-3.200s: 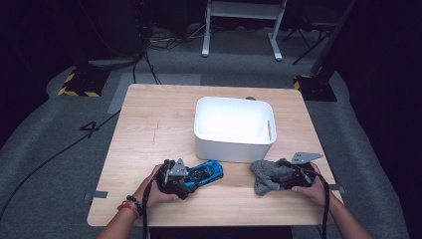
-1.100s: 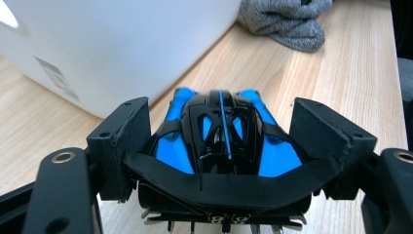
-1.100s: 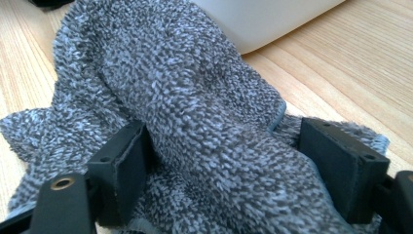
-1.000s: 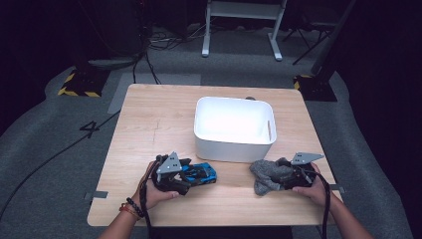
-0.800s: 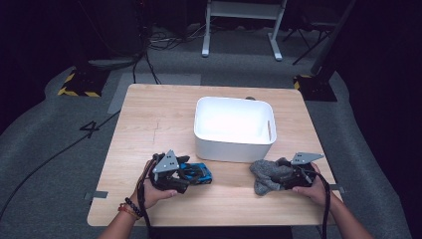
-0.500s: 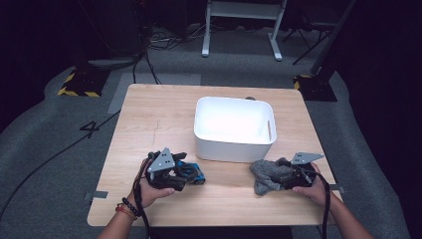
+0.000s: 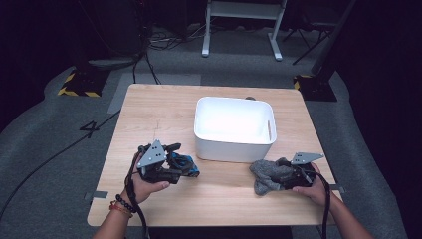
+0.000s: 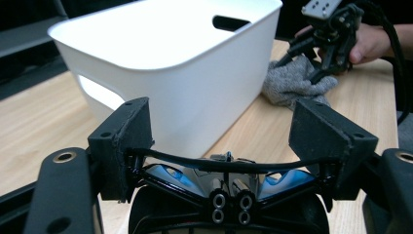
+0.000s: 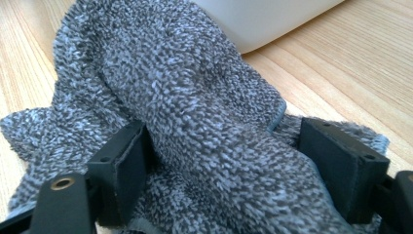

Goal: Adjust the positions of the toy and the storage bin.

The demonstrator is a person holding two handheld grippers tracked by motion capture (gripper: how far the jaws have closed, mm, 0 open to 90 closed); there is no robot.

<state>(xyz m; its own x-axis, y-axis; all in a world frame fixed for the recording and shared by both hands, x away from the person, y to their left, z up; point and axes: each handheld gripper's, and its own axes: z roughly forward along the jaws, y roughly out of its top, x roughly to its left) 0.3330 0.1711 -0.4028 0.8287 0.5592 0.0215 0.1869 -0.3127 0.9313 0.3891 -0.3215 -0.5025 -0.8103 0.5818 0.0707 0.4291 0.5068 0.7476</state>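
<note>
Jaws of the left gripper (image 7: 175, 162) clamp a blue toy car (image 7: 186, 166) just above the worktop (image 7: 159, 112), ready for the white bin (image 7: 234, 149) beyond; the right gripper (image 7: 293, 175) pinches a grey cloth (image 7: 268, 175) resting beside the bin.

White bin (image 7: 234, 128) on wooden table (image 7: 159, 112); white stand (image 7: 241, 20), cables on grey floor (image 7: 64, 149) behind.

1. The toy car (image 7: 183, 165), lower left of the high view, is bright blue with black parts.
2. The cloth (image 7: 268, 175), lower right, is mottled grey, flecked dark and light.
3. The bin (image 7: 234, 148) at centre is plain white.
4. The table (image 7: 159, 112) is pale wood grain.
5. The floor (image 7: 50, 129) is grey, with a yellow-and-black striped patch at upper left.
</note>
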